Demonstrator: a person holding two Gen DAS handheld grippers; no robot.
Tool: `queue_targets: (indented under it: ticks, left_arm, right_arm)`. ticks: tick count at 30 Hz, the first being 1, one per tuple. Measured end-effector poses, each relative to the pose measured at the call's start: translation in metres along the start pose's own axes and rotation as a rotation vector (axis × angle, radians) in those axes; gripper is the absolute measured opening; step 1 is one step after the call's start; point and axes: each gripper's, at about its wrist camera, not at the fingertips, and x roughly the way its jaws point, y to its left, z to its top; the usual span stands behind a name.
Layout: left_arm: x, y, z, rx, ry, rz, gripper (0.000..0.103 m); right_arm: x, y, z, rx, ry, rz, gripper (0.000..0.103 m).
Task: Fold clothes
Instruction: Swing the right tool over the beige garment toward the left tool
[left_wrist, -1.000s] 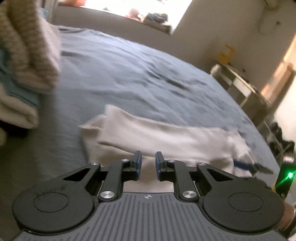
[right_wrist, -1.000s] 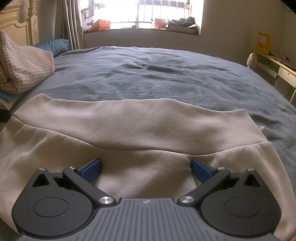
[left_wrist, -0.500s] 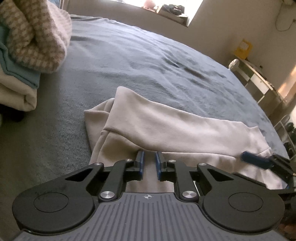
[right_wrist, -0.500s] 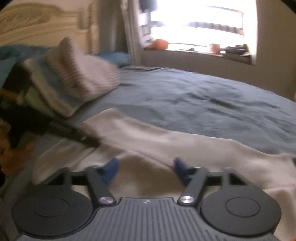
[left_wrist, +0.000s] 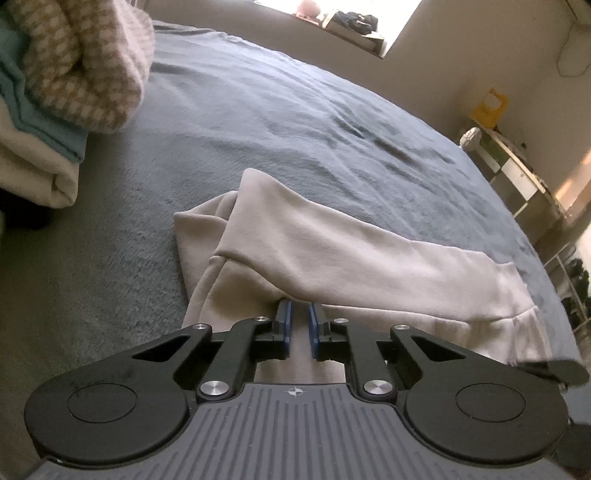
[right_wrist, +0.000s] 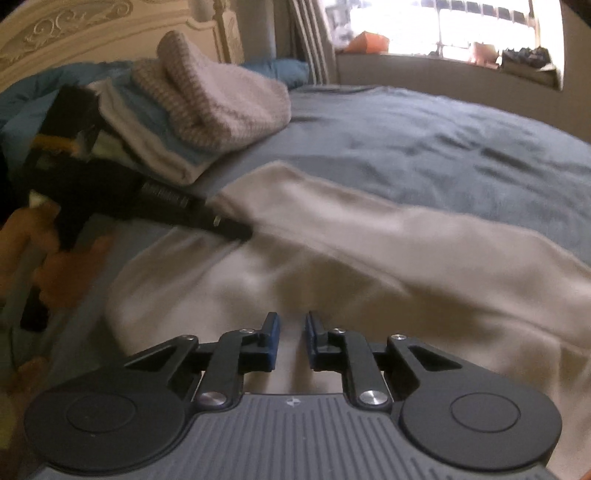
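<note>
A beige garment (left_wrist: 351, 258) lies folded lengthwise across the blue-grey bed cover (left_wrist: 295, 110). My left gripper (left_wrist: 299, 325) is shut on a fold at the garment's near edge, with cloth pinched between its blue pads. In the right wrist view the same garment (right_wrist: 406, 258) stretches from left to right, and the left gripper's dark fingers (right_wrist: 229, 227) reach onto its left end, held by a hand (right_wrist: 55, 266). My right gripper (right_wrist: 291, 332) sits low on the cloth. Its jaws are closing and stand narrow, with a ridge of beige fabric between the pads.
A stack of folded clothes (left_wrist: 74, 74) topped by a checked knit sits at the bed's left side, near the carved headboard (right_wrist: 92, 22). A bright window sill (right_wrist: 480, 48) lies beyond the bed. Shelves and a desk (left_wrist: 517, 173) stand to the right.
The right gripper's jaws went from wide open to nearly together on the cloth, and it swung to face left toward the clothes stack. The left gripper kept its grip and barely moved.
</note>
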Motion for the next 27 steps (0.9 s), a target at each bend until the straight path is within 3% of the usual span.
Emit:
queue_targets:
  ticks: [7, 12, 15, 22, 27]
  left_arm:
    - [0.0, 0.003, 0.0, -0.02, -0.002, -0.007, 0.013]
    - [0.0, 0.003, 0.0, -0.02, -0.002, -0.005, 0.013]
    - [0.0, 0.003, 0.0, -0.02, -0.002, -0.004, 0.013]
    - [0.0, 0.003, 0.0, -0.021, -0.003, -0.002, 0.013]
    - [0.0, 0.002, 0.0, -0.024, -0.003, 0.001, 0.013]
  right_arm:
    - [-0.021, 0.002, -0.004, -0.089, 0.107, 0.052, 0.016]
    - [-0.008, 0.0, 0.012, -0.028, 0.051, 0.025, 0.016]
    - [-0.001, 0.001, 0.011, -0.027, 0.062, 0.024, 0.016]
    - [-0.034, -0.008, -0.013, -0.005, 0.092, 0.06, 0.017]
    - [-0.04, -0.023, 0.006, 0.019, 0.038, -0.009, 0.017]
